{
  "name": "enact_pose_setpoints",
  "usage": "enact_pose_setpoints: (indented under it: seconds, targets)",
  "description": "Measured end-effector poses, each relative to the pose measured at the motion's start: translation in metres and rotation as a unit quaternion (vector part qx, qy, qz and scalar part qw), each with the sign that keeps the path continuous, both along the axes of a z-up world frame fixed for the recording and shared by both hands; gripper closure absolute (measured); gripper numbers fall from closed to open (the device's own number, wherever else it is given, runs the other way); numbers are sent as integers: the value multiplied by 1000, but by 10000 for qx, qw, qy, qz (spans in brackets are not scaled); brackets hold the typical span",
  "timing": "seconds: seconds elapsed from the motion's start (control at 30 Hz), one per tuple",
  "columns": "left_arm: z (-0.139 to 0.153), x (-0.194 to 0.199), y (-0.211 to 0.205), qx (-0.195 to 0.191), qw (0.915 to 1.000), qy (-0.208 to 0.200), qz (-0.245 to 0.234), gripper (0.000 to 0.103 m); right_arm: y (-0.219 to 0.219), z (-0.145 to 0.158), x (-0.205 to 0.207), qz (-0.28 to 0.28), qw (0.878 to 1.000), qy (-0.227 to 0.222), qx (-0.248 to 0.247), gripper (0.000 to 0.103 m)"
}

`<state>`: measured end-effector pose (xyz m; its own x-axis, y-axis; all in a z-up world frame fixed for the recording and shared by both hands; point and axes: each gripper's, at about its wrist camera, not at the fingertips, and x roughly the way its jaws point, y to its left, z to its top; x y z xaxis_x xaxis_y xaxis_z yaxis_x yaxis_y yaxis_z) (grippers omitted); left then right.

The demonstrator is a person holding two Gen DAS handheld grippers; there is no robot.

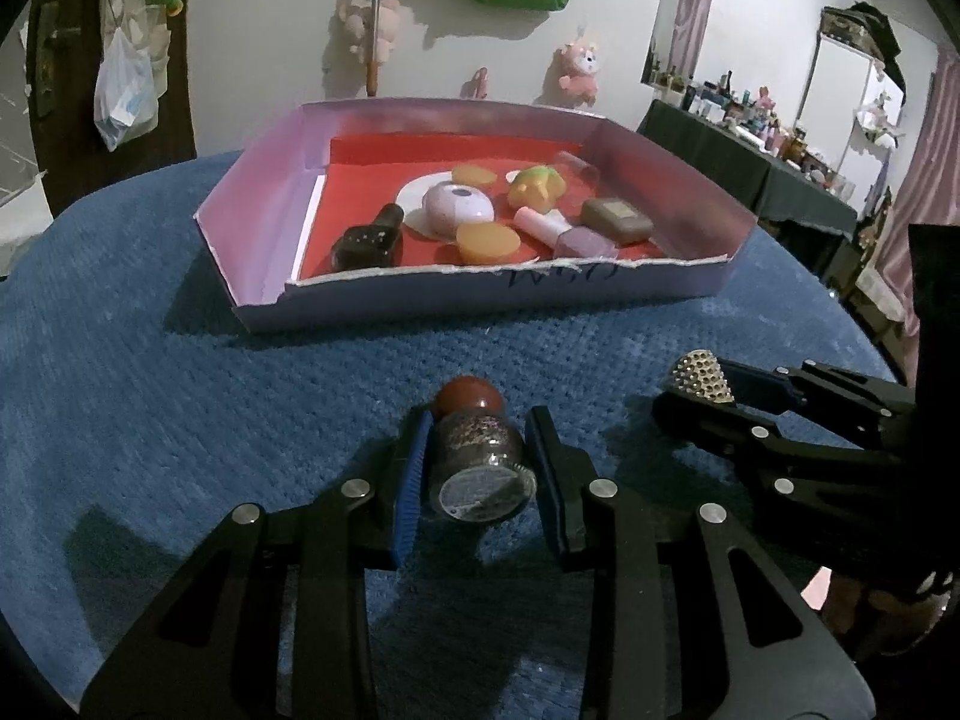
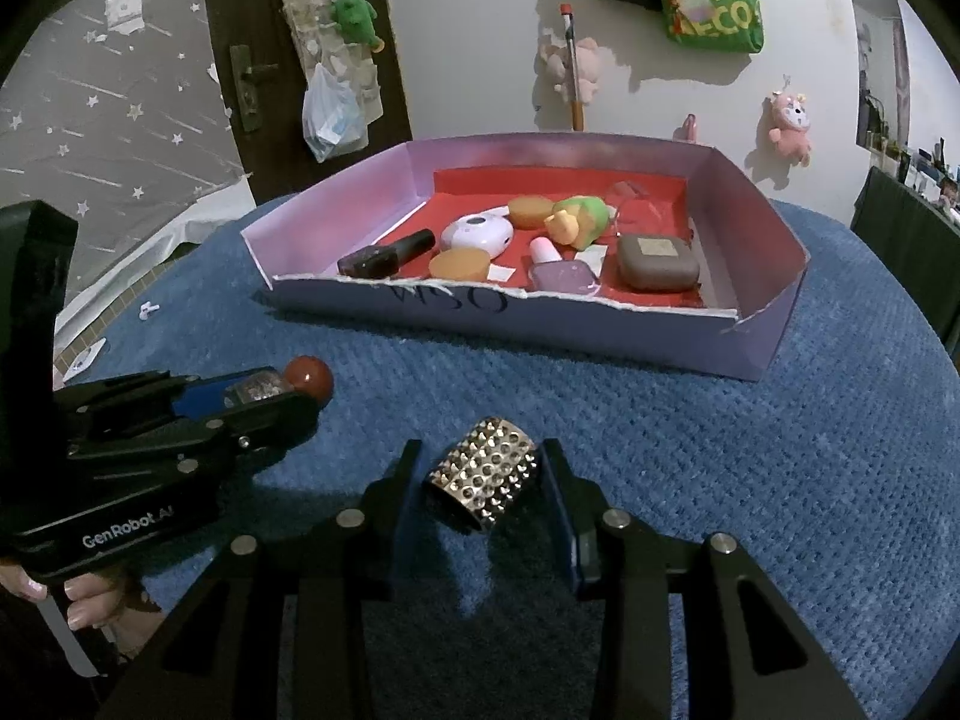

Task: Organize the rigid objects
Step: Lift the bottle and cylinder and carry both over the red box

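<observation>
On the blue-covered bench (image 1: pixel 180 420), left gripper (image 1: pixel 480 456) fingers clamp a red-capped glitter bottle (image 1: pixel 480 456); beside it, right gripper (image 2: pixel 486 480) fingers clamp a studded cylinder (image 2: pixel 483 480); beyond both, the lilac tray (image 2: pixel 540 324) holds small toiletries.

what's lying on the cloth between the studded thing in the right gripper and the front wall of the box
Nothing: in the right wrist view, only bare blue cloth lies between the studded cuff and the box.
</observation>
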<state>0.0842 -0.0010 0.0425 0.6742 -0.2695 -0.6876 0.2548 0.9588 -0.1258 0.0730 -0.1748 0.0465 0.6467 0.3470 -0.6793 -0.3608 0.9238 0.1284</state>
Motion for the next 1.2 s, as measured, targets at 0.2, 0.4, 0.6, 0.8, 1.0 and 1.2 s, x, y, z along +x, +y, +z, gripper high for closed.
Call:
enact_pose_setpoints:
  seconds: [0.2,0.4,0.6,0.8,1.0,1.2]
  targets:
    - [18,2,2,-36,9998,-197,-47,74,-3,12,1,46,9999,-76,128,63]
    - [34,18,6,-110,9996,-245,-59,74,-2,36,13,99,9995,-280,134,63]
    - [64,44,10,-203,9986,-462,-169,74,0,62,38,233,9988,-380,219,63]
    - [88,123,7,-46,9990,-213,-389,74,11,94,103,478,9985,-255,69,63]
    - [83,210,0,331,9980,345,-405,74,23,101,191,461,9983,277,-220,63]
    - [67,254,-14,424,9959,604,-523,74,27,74,255,384,9933,970,-499,63]
